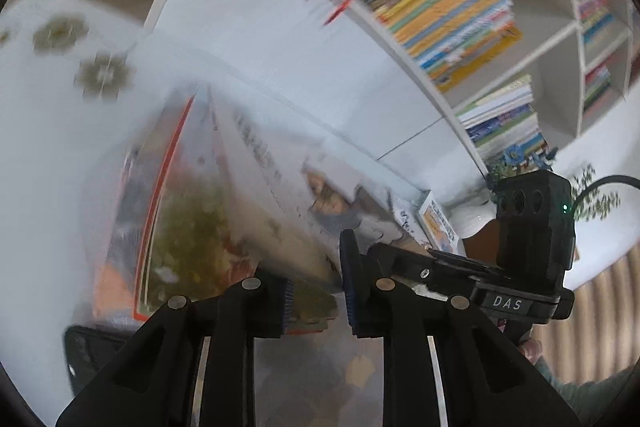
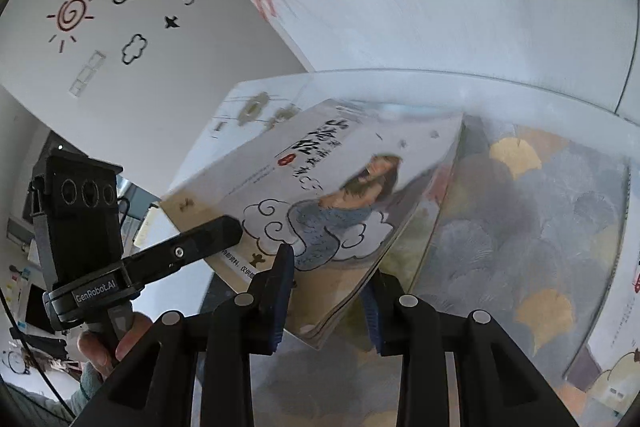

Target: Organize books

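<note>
Gripping the lower corner of a thin white paperback book with a drawn bearded figure on its cover, the right gripper has its blue-padded fingers clenched on the book's edge. From the left wrist view, the left gripper grasps the near edge of what looks like the same tilted book, though blur makes it hard to tell whether it pinches that book alone or also the orange-bordered one beneath. The book hangs slanted, lifted above a table covered with a grey and gold leaf-patterned cloth, just in front of the white bookshelf packed with dark and coloured spines. Judging by this, the step in hand is carrying the book toward the shelf. The next move likely calls for turning the book upright, spine outward, and both grippers steering it into a gap without letting the floppy cover bend or slip.
</note>
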`<state>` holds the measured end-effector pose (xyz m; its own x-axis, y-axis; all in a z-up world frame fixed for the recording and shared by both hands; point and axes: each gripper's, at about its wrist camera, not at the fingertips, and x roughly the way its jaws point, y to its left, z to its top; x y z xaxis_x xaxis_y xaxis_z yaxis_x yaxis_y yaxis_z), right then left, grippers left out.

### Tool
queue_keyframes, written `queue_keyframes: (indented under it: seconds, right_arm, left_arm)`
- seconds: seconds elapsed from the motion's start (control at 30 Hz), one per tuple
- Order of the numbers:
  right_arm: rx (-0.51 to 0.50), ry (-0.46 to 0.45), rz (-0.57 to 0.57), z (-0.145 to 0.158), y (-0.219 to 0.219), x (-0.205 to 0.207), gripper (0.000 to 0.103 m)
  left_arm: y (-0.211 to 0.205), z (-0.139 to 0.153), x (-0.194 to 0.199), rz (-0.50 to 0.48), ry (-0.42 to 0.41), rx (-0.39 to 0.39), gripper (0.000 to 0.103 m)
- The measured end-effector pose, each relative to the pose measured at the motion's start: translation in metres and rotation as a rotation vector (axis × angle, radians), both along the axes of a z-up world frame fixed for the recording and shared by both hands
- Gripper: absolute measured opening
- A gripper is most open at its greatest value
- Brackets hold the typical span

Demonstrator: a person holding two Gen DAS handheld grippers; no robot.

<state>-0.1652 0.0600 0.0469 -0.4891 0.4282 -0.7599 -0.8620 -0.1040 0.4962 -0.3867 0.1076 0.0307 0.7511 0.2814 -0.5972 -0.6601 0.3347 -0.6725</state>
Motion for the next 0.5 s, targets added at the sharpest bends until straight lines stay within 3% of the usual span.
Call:
queue_keyframes:
  seconds: [0.37, 0.5]
  right_arm:
    - [-0.095, 0.029, -0.051, -0.041, 0.010, 0.003, 0.031]
    - [-0.124, 0.042, -0.080, -0.047, 0.009, 0.002, 0.031]
  left_arm:
    - [-0.008, -0.034, -0.022, 0.067, 0.056, -0.117, 0.019]
    - [-0.017, -0.042, -0.047, 0.137, 0.144, -0.134, 0.019]
